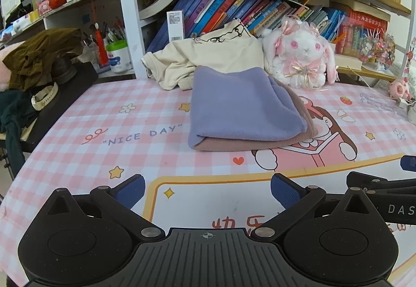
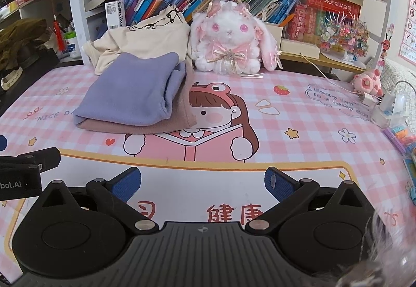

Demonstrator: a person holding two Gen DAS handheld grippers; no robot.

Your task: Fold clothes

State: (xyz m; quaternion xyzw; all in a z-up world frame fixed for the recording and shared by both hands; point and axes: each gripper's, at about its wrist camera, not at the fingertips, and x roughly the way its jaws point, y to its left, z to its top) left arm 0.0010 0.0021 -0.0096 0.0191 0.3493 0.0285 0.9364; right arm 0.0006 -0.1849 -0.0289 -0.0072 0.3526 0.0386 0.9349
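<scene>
A folded lavender garment (image 1: pixel 241 107) (image 2: pixel 130 92) lies on top of a folded dusty-pink one (image 1: pixel 262 142) (image 2: pixel 179 115) on the pink checked mat. Behind the stack a cream garment (image 1: pixel 208 58) (image 2: pixel 140 37) sits crumpled against the bookshelf. My left gripper (image 1: pixel 208 191) hovers open over the mat's near edge, well short of the stack, with nothing between its blue pads. My right gripper (image 2: pixel 202 187) is open too, empty, beside the left one and to the right of the stack. Each gripper's body shows at the edge of the other's view.
A white plush rabbit (image 1: pixel 299 58) (image 2: pixel 231 40) stands right of the cream garment. Bookshelves (image 1: pixel 234 9) line the back. An olive cloth (image 1: pixel 39 55) and a watch (image 1: pixel 44 97) lie at the left. A small pink toy (image 2: pixel 366 81), cables and a charger (image 2: pixel 390 105) sit at the right.
</scene>
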